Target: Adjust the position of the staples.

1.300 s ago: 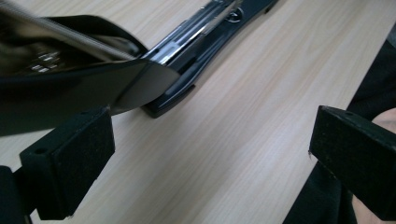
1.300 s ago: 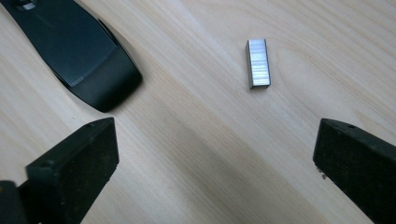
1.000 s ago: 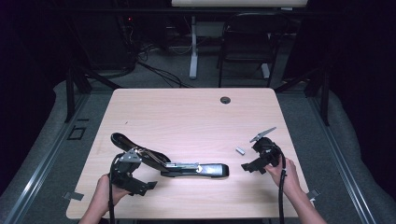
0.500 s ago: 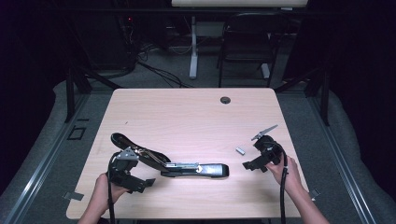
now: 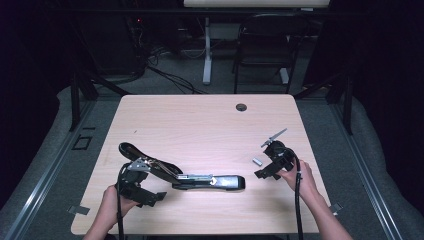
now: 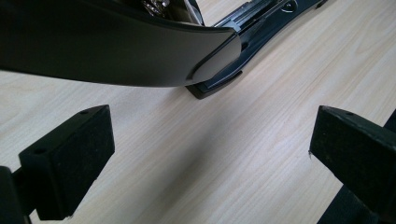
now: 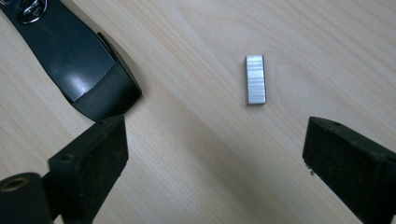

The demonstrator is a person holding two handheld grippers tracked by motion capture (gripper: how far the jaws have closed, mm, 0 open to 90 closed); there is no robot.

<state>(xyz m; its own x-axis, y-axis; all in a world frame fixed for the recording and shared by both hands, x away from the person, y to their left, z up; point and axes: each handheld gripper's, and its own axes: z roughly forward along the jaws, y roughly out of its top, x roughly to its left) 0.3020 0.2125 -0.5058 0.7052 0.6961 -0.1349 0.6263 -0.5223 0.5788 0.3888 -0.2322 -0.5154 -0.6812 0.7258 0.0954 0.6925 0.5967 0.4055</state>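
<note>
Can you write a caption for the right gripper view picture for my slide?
Open right tongs hover over a small silver staple strip on the pale wooden table, beside the black stapler's end.

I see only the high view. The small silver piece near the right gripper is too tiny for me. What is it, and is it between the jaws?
Observer: It looks like a flat silver strip of staples. It lies ahead of the right gripper, whose jaws have just been closing a little with nothing between them.
Operator: Does the left gripper hold anything?
Observer: No. It is open, and the black stapler's raised lid is just beyond its pads, untouched.
</note>
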